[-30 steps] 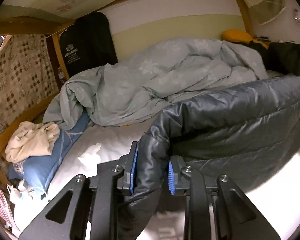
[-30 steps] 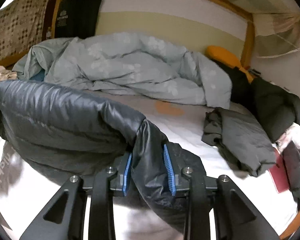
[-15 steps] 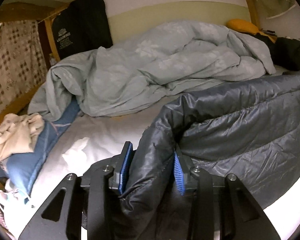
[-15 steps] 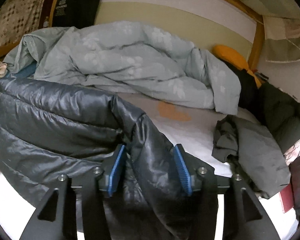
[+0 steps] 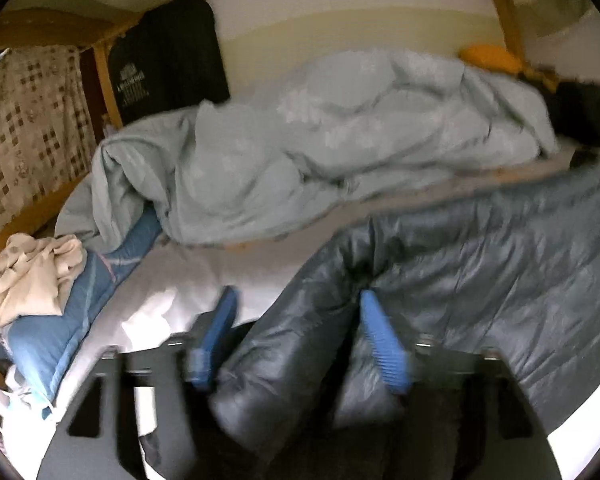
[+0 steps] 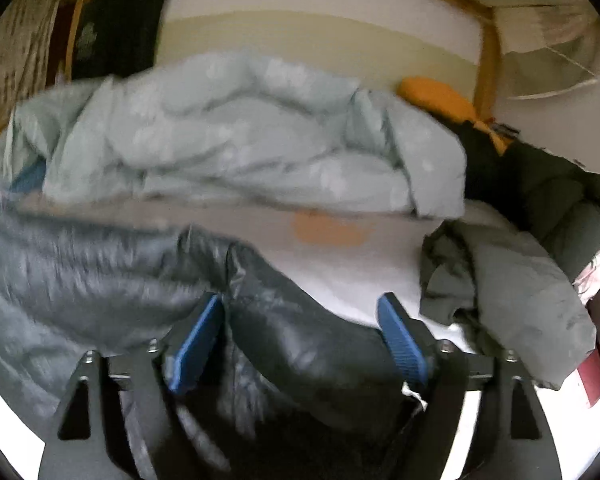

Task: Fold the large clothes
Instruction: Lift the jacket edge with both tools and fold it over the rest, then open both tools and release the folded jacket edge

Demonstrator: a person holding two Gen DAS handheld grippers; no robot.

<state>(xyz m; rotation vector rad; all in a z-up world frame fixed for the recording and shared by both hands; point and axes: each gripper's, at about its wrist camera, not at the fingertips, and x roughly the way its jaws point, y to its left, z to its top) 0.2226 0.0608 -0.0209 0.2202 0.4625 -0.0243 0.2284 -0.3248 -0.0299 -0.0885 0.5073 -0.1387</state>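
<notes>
A dark grey puffer jacket (image 5: 480,260) lies spread on the white mattress (image 5: 172,280), its folded edge running across both views. In the left wrist view, my left gripper (image 5: 296,320) has a puffy corner of the jacket between its blue pads (image 5: 380,340). Its jaws are opening, and the left pad stands apart from the fabric. In the right wrist view, my right gripper (image 6: 300,332) straddles the other corner of the jacket (image 6: 80,272). Those jaws are opening too, with a gap beside the right pad (image 6: 400,340). Both views are motion-blurred.
A crumpled pale blue duvet (image 5: 320,152) fills the back of the bed. A blue pillow with a cream cloth (image 5: 32,276) lies at the left edge. A grey-green garment (image 6: 500,280), a dark coat (image 6: 560,208) and an orange cushion (image 6: 436,96) lie right. A wooden frame (image 5: 500,8) surrounds the bed.
Both grippers went from shut on the jacket's corners to wide apart. The jacket's raised edge sank onto the mattress, and both grippers moved forward and slightly down.
</notes>
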